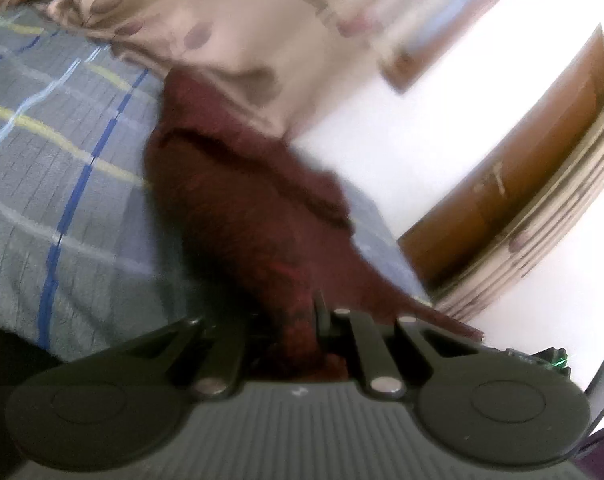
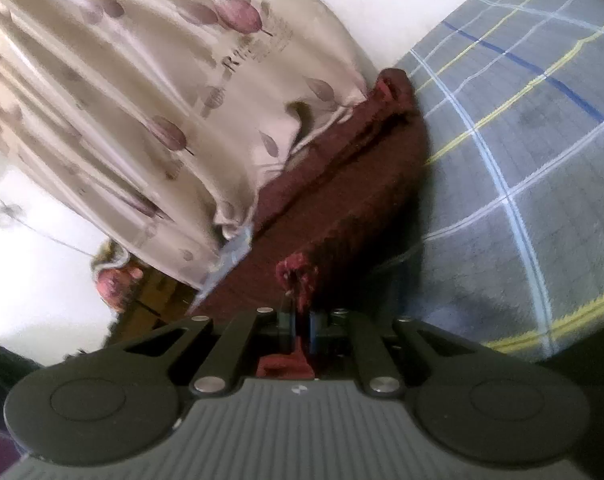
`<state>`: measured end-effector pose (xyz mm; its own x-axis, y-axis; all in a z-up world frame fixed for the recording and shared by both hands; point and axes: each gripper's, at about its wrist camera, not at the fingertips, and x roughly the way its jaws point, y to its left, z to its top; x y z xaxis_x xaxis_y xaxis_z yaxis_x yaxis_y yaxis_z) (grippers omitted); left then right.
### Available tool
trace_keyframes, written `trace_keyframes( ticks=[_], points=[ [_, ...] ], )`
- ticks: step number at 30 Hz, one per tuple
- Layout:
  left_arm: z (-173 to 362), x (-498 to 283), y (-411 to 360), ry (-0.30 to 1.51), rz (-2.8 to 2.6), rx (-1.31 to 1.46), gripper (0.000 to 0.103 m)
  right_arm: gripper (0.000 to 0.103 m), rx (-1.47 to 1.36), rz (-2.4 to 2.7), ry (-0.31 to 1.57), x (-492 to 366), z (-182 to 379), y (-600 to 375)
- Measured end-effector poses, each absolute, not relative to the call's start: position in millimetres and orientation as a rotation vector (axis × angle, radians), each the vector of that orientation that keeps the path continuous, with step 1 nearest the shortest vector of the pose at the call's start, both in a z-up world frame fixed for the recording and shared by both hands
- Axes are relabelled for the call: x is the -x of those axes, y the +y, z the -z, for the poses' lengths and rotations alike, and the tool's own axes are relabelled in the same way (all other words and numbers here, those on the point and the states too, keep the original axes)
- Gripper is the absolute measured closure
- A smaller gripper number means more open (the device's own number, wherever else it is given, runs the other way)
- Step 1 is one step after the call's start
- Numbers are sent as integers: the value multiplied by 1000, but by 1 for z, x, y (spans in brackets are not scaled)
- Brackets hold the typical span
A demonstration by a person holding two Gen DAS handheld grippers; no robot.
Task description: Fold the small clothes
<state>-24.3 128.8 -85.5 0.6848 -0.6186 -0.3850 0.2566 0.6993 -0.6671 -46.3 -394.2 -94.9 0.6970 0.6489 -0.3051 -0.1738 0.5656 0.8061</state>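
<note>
Left tongs point(image 1: 302, 320) and right tongs point(image 2: 301, 320) both clamped on maroon cloth point(image 1: 238, 208), stretched over checked bed cover point(image 1: 54, 168) beside curtain point(image 2: 142, 100).

Black linkage arms, silver rivets, ribbed grey housing (both grippers alike): left gripper point(image 1: 298, 320), right gripper point(image 2: 300, 320).

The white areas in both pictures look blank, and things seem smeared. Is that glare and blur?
Left wrist view: the background right of the maroon garment is blown out to plain white, and the beige leaf-print fabric is smeared by blur. Right wrist view: the same white glare at lower left; the checked blanket lines bend from fisheye distortion, and the garment is dark, with little detail.
</note>
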Motion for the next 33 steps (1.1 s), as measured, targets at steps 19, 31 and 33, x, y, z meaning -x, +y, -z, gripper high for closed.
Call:
trace_keyframes(
  ticks=[19, 31, 33],
  points=[
    [-12, -113, 112, 424, 507, 555, 94, 91, -744, -664, 385, -112, -16, -406],
    [3, -264, 128, 494, 344, 572, 94, 91, -776, -619, 379, -267, -2, -408],
    [14, -287, 127, 520, 327, 555, 94, 91, -779, -604, 393, -293, 5, -405]
  ],
)
